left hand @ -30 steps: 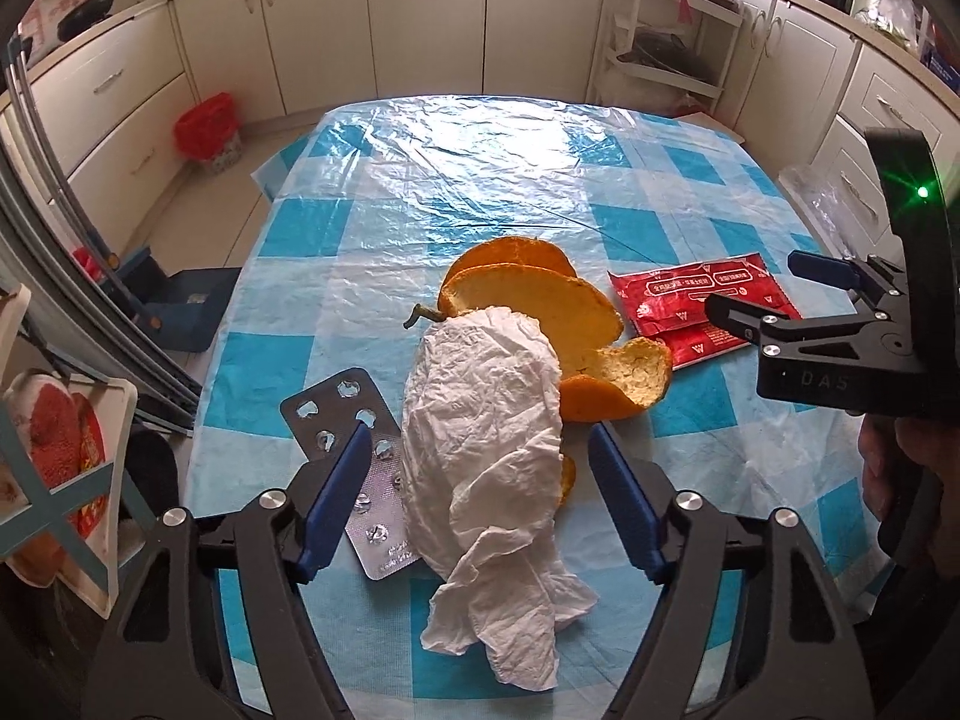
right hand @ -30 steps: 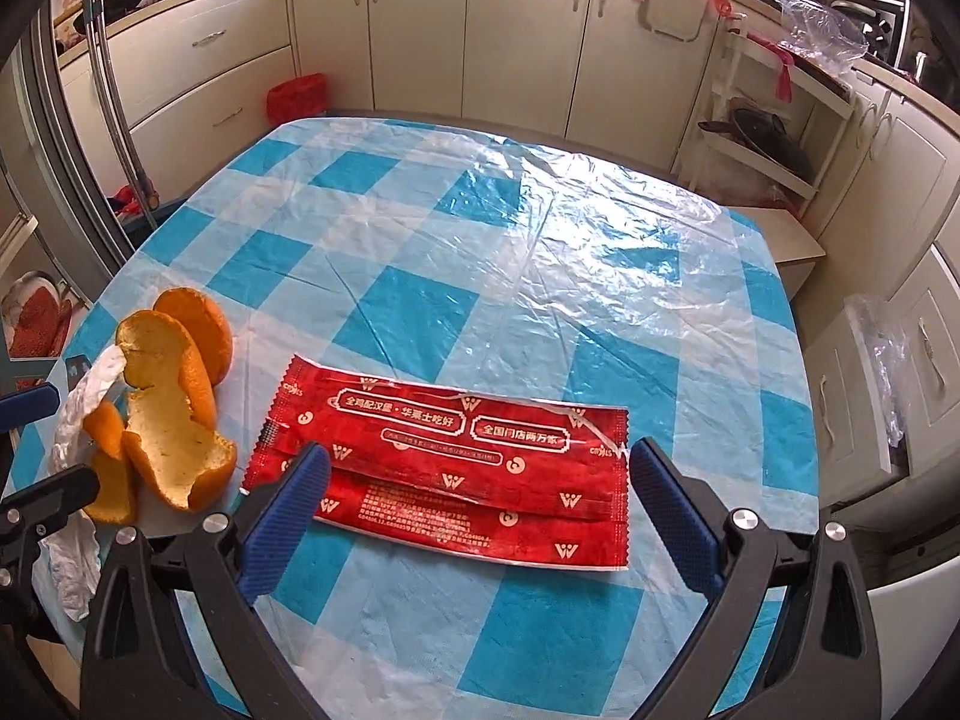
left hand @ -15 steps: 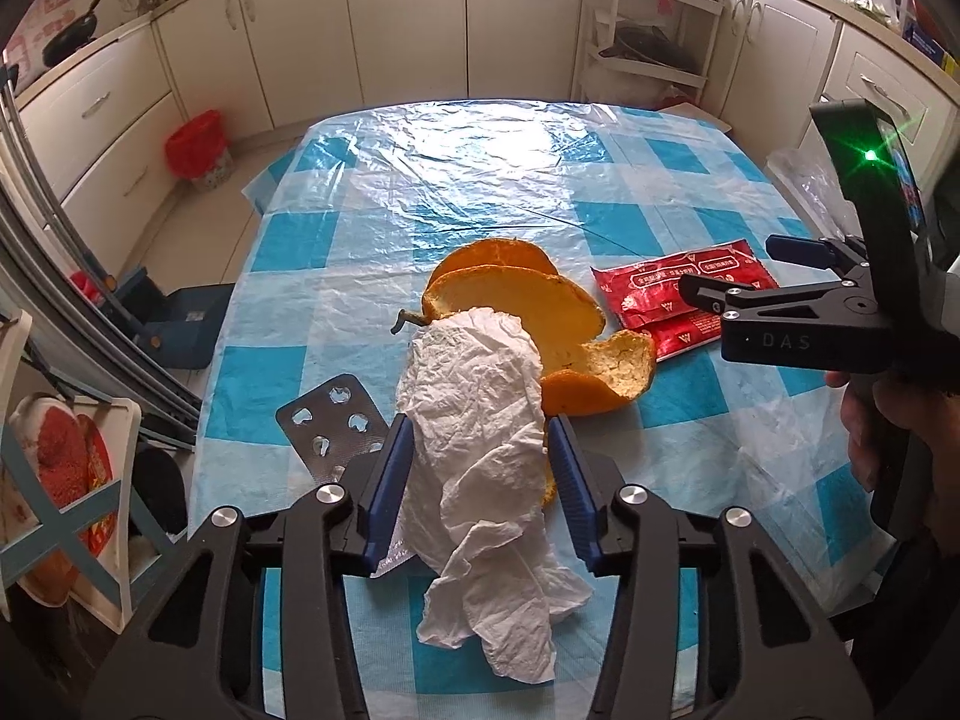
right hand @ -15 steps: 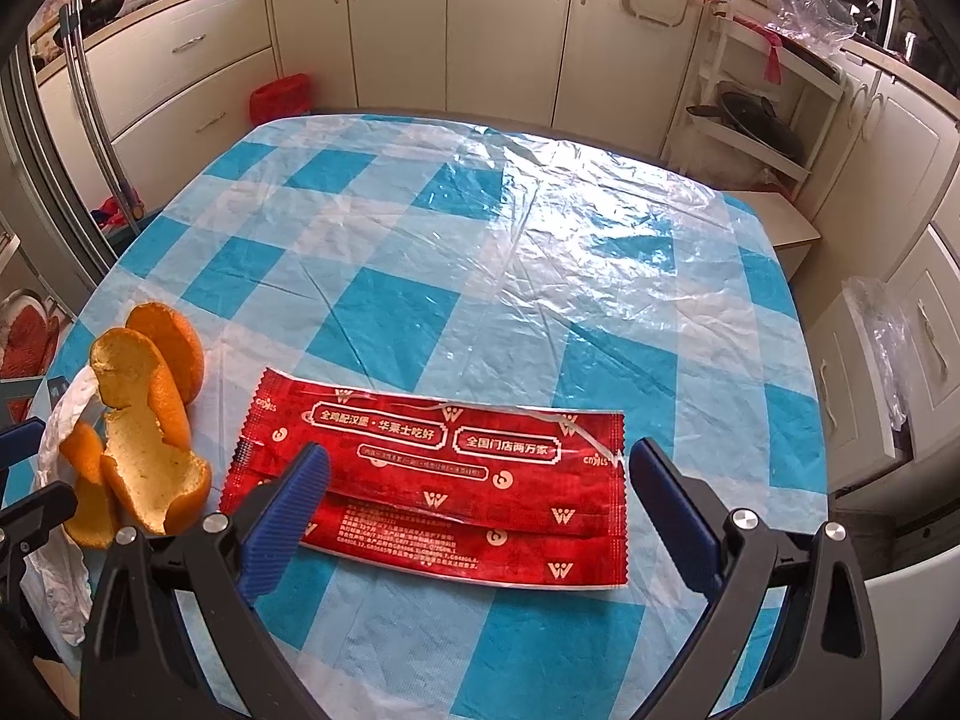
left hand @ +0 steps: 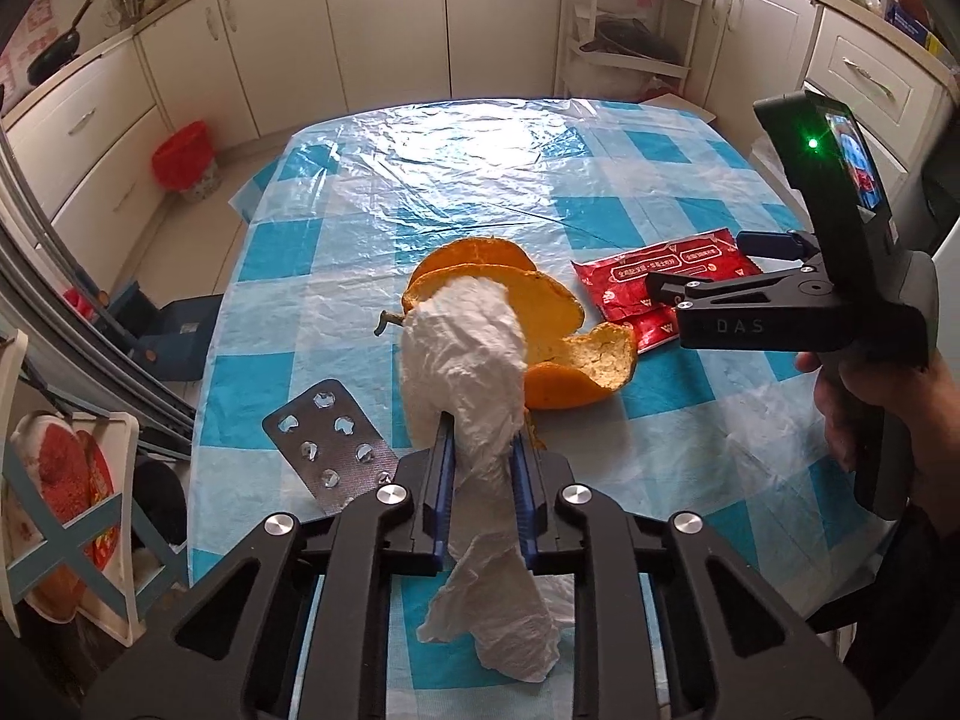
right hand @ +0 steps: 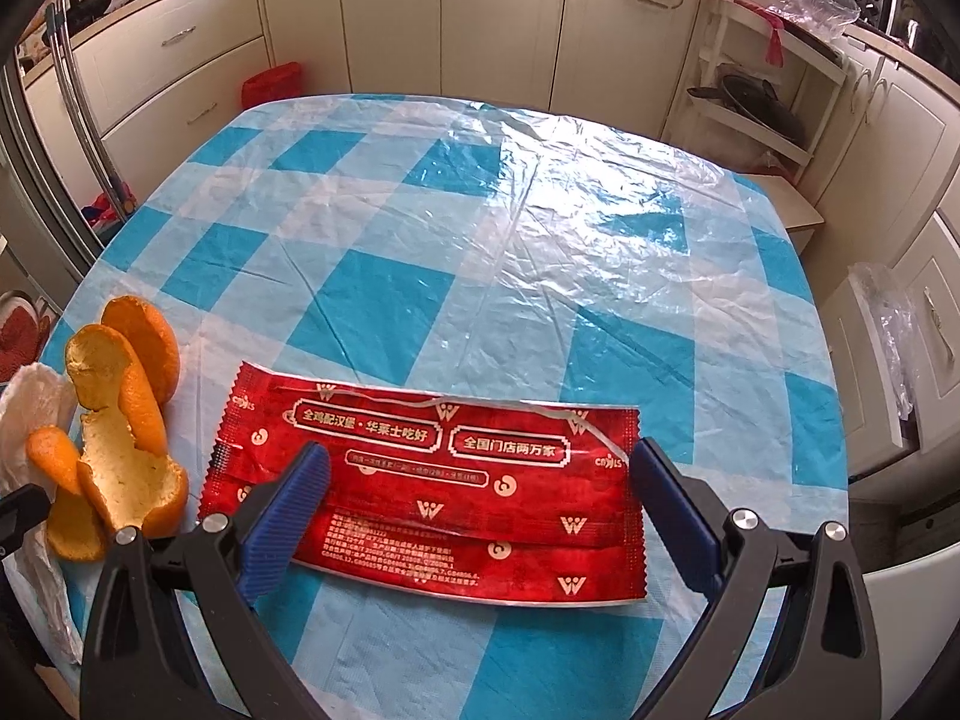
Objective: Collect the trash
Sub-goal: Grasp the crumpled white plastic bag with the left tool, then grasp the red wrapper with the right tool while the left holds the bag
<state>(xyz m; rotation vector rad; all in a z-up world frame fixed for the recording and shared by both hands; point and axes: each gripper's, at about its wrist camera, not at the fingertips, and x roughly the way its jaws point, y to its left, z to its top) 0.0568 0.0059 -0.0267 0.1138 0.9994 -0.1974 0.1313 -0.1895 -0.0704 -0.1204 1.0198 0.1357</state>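
The left gripper (left hand: 480, 480) is clamped on a crumpled white tissue (left hand: 465, 360), its two blue pads pressed against the tissue's narrow waist. The upper bulk of the tissue rises ahead of the fingers and leans against the orange peel (left hand: 540, 324), while its loose tail hangs down between the gripper's arms toward the near edge of the table (left hand: 480, 180). Just left of the gripper lies a used silver blister pack (left hand: 330, 444), flat on the blue-and-white checked plastic cover. The orange peel sits in curled pieces just beyond the tissue, one cupped piece showing its pale inside.

The right gripper (right hand: 477, 495) is spread wide, its blue fingers (right hand: 288, 516) standing over both ends of a red foil wrapper (right hand: 432, 480) that lies flat on the table. Whether the pads touch the wrapper cannot be told. From the left wrist view the same gripper is seen from the side, held in the person's right hand (left hand: 870, 402), hanging over the wrapper's near end. The wrapper lies just right of the orange peel.

On the floor beyond the table's far left corner, a red-lined trash bin (left hand: 180, 159) stands against the cream cabinets; its contents cannot be made out.
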